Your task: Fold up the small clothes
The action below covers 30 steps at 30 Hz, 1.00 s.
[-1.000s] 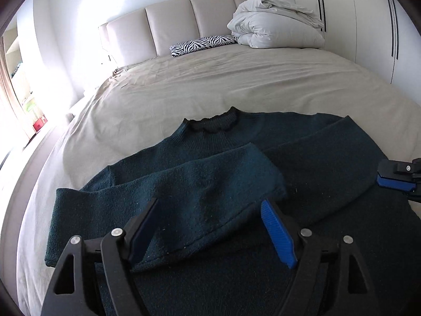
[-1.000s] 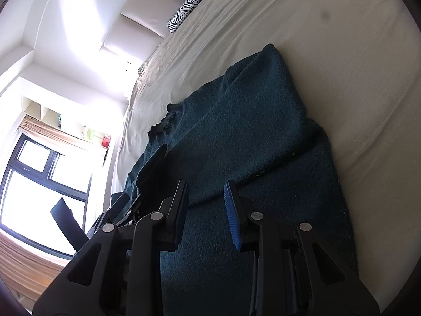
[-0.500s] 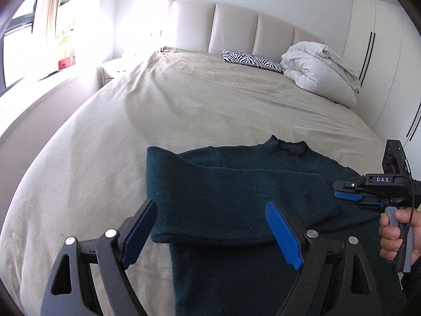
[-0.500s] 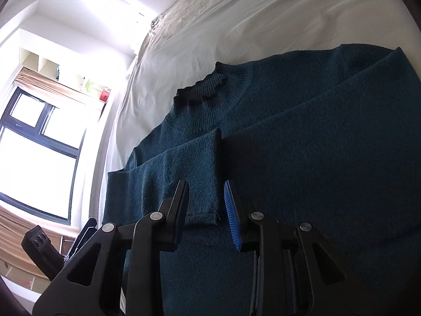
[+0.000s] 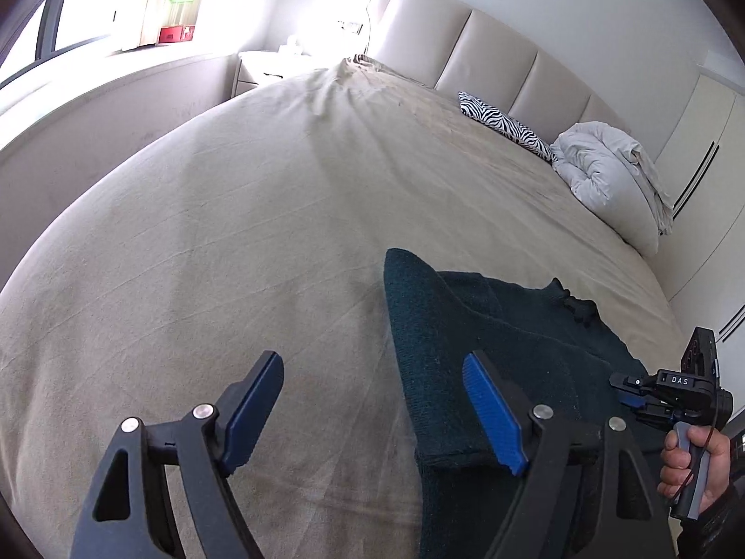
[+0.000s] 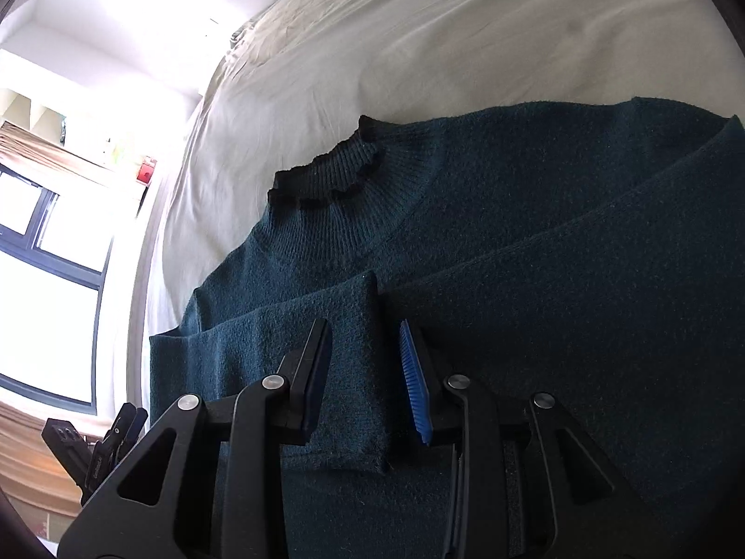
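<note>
A dark teal sweater [image 5: 489, 326] [image 6: 512, 233] lies flat on the bed, its ribbed collar [image 6: 326, 177] toward the headboard. Both sleeves are folded across the chest. The left sleeve's cuff [image 6: 358, 372] ends at the middle. My left gripper [image 5: 372, 358] hovers over the sweater's left edge with its jaws wide and closing. The folded edge lies under them and nothing is pinched. My right gripper [image 6: 364, 326] hangs over the cuff, jaws narrowly apart, pads clear of the cloth. It also shows at the right of the left wrist view as the right gripper [image 5: 624, 400], held by a hand [image 5: 694, 461].
The beige bedsheet [image 5: 233, 233] stretches wide to the left of the sweater. A zebra pillow [image 5: 503, 123] and a bundled white duvet [image 5: 614, 177] sit by the padded headboard [image 5: 465, 51]. A nightstand [image 5: 274, 67] and window are at the far left, wardrobe doors [image 5: 698, 149] at the right.
My left gripper slid left from above the folded sleeve to the sweater's left edge and rolled. My right gripper moved from the sweater's right side to above the cuff at its middle.
</note>
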Motion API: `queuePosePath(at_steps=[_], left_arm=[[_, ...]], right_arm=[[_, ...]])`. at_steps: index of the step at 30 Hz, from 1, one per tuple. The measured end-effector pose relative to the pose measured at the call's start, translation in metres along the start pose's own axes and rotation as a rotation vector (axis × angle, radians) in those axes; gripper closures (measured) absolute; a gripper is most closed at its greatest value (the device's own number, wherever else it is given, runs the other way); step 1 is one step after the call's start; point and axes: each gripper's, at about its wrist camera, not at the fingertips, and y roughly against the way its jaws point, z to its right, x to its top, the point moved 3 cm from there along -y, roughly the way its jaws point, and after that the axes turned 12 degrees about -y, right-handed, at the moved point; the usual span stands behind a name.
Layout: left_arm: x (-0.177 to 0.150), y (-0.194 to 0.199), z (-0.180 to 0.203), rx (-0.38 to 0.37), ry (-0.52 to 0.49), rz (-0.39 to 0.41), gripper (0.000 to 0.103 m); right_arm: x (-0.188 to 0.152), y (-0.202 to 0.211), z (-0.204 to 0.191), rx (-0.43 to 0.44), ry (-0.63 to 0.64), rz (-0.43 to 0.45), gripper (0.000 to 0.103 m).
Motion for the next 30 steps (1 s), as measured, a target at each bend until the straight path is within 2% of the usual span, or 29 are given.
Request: queuePosePath(at_steps=[2, 6, 7, 8, 9, 17, 21, 24, 30], left_arm=[[-0.001, -0.004, 0.000, -0.019, 0.024, -0.006, 0.025], [0.000, -0.007, -0.001, -0.033, 0.041, -0.012, 0.027], [0.000, -0.007, -0.002, -0.036, 0.044, -0.014, 0.027], [0.001, -0.007, -0.003, -0.036, 0.048, -0.014, 0.028], [0.002, -0.007, -0.004, -0.034, 0.053, -0.014, 0.028], [0.009, -0.018, 0.000, -0.044, 0.062, -0.044, 0.028], [0.013, -0.030, 0.001, -0.046, 0.071, -0.079, 0.035], [0.017, -0.039, 0.005, -0.024, 0.040, -0.101, 0.038], [0.036, -0.073, 0.006, 0.027, 0.005, -0.152, 0.043]], right_arm=[[-0.003, -0.011, 0.000, 0.007, 0.001, -0.053, 0.074], [-0.006, -0.017, -0.007, 0.043, 0.033, -0.058, 0.073], [-0.006, -0.017, -0.007, 0.044, 0.038, -0.057, 0.077], [-0.006, -0.016, -0.007, 0.037, 0.044, -0.057, 0.090], [-0.006, -0.018, -0.006, 0.029, 0.048, -0.056, 0.096], [-0.006, 0.024, -0.007, 0.058, 0.098, -0.007, 0.097], [-0.003, 0.030, 0.015, -0.041, 0.107, -0.012, 0.097], [0.000, 0.049, 0.027, -0.012, 0.099, 0.015, 0.097], [0.007, 0.064, 0.040, -0.041, 0.107, 0.029, 0.097]])
